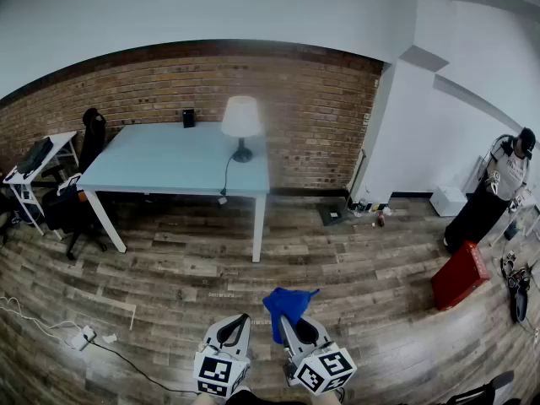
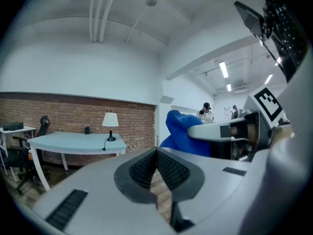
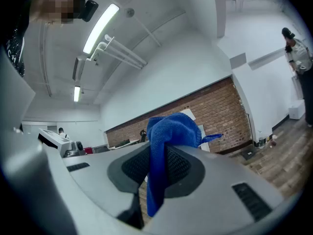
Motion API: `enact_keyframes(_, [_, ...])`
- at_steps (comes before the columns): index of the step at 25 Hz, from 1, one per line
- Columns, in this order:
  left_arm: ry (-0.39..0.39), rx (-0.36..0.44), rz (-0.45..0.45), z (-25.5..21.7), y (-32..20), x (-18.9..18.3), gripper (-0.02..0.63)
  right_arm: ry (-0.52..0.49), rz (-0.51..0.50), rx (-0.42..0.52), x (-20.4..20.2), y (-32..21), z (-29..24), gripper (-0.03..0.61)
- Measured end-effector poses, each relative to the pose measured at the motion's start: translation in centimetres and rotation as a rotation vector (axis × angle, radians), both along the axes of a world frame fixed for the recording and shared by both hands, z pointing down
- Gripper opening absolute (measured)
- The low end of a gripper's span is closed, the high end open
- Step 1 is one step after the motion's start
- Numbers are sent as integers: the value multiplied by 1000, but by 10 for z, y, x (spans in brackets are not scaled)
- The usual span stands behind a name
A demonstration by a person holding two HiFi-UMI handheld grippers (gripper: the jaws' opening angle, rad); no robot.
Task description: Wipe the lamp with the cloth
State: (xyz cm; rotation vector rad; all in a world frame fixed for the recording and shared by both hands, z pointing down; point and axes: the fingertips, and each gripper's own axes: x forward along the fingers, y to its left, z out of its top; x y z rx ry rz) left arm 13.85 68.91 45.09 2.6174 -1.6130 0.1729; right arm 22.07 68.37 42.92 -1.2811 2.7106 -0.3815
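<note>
A white-shaded lamp (image 1: 241, 125) on a dark base stands on the pale blue table (image 1: 160, 163) against the brick wall, far ahead of both grippers; it also shows small in the left gripper view as the lamp (image 2: 110, 124). My right gripper (image 1: 287, 321) is shut on a blue cloth (image 1: 288, 305), which bunches above the jaws and hangs between them as the cloth (image 3: 164, 153). My left gripper (image 1: 238, 326) is beside it, shut with nothing held; its pads (image 2: 168, 171) meet at the tips. The cloth (image 2: 182, 131) shows to its right.
A black cord (image 1: 224, 178) runs from the lamp over the table's front edge. A black chair (image 1: 72, 205) and white side table (image 1: 29, 171) stand at left. A red case (image 1: 460, 274) and a person (image 1: 498, 188) are at right. A cable and power strip (image 1: 83, 337) lie on the wooden floor.
</note>
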Motion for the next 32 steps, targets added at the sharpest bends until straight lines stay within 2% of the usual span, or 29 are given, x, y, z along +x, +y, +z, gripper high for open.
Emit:
enact_keyframes(8, [13, 13, 28, -5, -29, -29, 8, 21, 11, 22, -37, -31, -1, 61])
enact_keyframes(19, [10, -4, -10, 8, -70, -51, 9, -12, -8, -2, -52, -76, 8, 61])
enact_keyframes(24, [11, -12, -44, 13, -121, -54, 9, -21, -39, -9, -55, -127, 11, 61])
enact_keyframes(32, [4, 26, -50, 1, -238, -36, 9, -23, -42, 36, -39, -246, 0, 61])
